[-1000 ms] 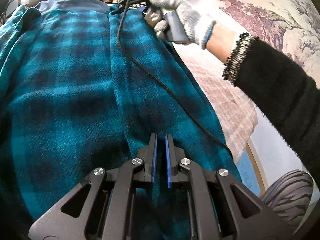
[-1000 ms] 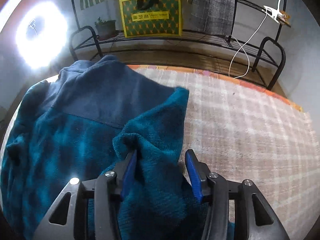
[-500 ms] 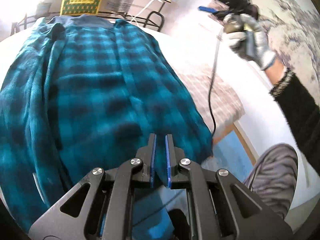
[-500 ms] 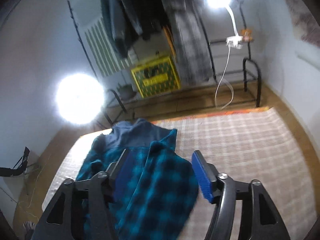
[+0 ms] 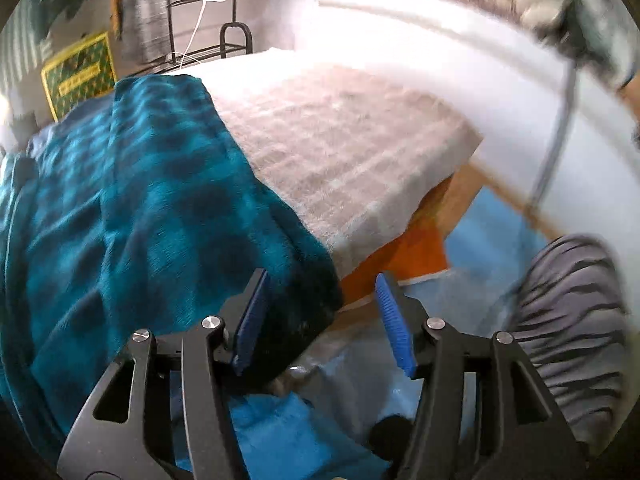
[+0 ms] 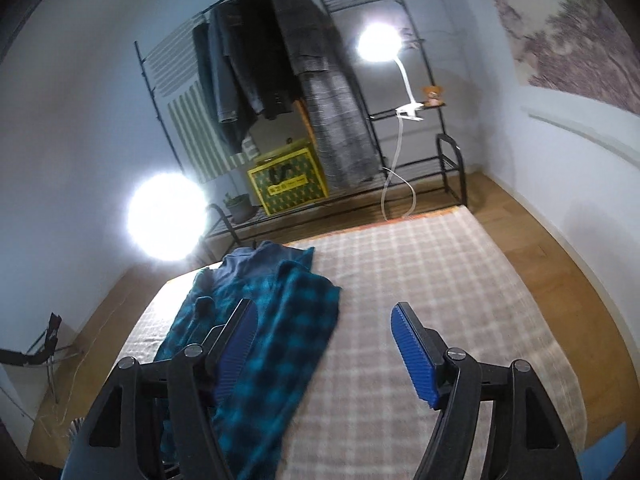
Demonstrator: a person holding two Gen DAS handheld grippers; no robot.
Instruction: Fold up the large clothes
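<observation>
The teal plaid robe [image 6: 256,344] lies stretched lengthwise along the left side of the table [image 6: 440,300], which is covered by a pale checked cloth; its plain blue collar end points to the far edge, toward the clothes rack [image 6: 280,80]. One long side has been folded in over the middle, so the garment makes a narrow strip, and the right half of the table shows only the checked cloth. From the left wrist view the robe's [image 5: 132,208] near end droops over the table's [image 5: 360,152] near edge, dark at the hem.

The left gripper [image 5: 322,320] sits low at that near edge, its blue fingers [image 5: 252,316] spread apart and released, the robe's hanging corner just between them but not pinched. The right gripper [image 6: 326,352] is held high above the near part of the table, fingers [image 6: 414,356] wide apart and carrying nothing, well clear of the fabric.

Behind the table a yellow-green box [image 6: 286,186] stands on the rack's low shelf, with a bright ring lamp [image 6: 166,216] to its left
</observation>
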